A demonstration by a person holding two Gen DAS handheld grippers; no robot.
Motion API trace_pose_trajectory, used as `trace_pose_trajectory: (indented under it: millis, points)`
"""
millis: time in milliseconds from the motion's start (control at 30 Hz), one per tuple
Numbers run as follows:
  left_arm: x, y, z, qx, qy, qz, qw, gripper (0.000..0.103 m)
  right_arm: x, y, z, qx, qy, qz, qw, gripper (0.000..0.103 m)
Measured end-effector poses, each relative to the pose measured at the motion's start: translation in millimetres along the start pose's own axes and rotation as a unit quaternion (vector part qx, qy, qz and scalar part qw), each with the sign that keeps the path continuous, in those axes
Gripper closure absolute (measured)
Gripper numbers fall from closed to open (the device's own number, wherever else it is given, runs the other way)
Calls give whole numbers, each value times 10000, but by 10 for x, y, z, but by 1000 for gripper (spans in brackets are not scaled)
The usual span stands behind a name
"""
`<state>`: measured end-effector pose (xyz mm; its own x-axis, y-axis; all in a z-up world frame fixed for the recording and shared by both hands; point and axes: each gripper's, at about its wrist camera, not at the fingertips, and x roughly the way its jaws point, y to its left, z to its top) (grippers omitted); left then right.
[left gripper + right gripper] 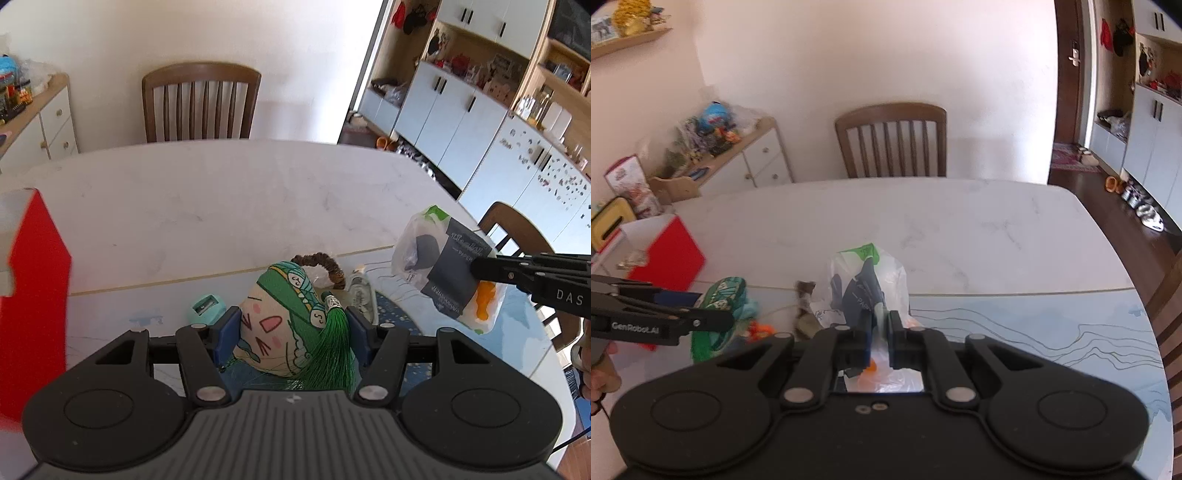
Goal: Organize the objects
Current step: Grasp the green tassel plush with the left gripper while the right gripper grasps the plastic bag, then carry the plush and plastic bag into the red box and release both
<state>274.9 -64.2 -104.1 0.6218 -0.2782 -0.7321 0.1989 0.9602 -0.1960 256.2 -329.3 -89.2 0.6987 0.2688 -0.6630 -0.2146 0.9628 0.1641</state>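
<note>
Both hands loaded, both loads off the table.

Left gripper [293, 334]: blue pads clamped on a cream stuffed cloth pouch with a cartoon cat face, green headband and green tassel [280, 325], held up in front of the red open-topped cardboard box with white inside [670, 254].

Right gripper [879, 328]: jaws pinched shut on a clear plastic bag holding a dark grey paper pack with orange and green print [866, 291], farther from the box than the pouch.

Judged progress: midway. Two items picked, neither yet stowed; the box looks the likely bin, though its contents are not visible.

Left on the white marble table [960, 229], all farther from the box than the pouch: mint-green sharpener [207, 306], then brown beaded ring [321, 264] and a crumpled clear wrapper [360, 291]. Something orange under the pouch, unclear.

Beyond: wooden slat-back chair [892, 140], cluttered white sideboard [753, 155].

Obstruction: none between pouch and box. The two grippers sit near each other; crossing paths is the risk.
</note>
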Motion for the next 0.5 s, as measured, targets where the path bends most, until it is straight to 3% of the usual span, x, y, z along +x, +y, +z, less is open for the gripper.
trace_pose_trajectory:
  millis: [233, 500]
  points:
    - [-437, 144, -41, -81, -200, 65, 9997, 43, -311, 406, 73, -251, -185, 304, 9991, 96]
    - [-890, 594, -102, -312, -318, 323, 9985, 43, -362, 1042, 226, -610, -285, 676, 9954, 95]
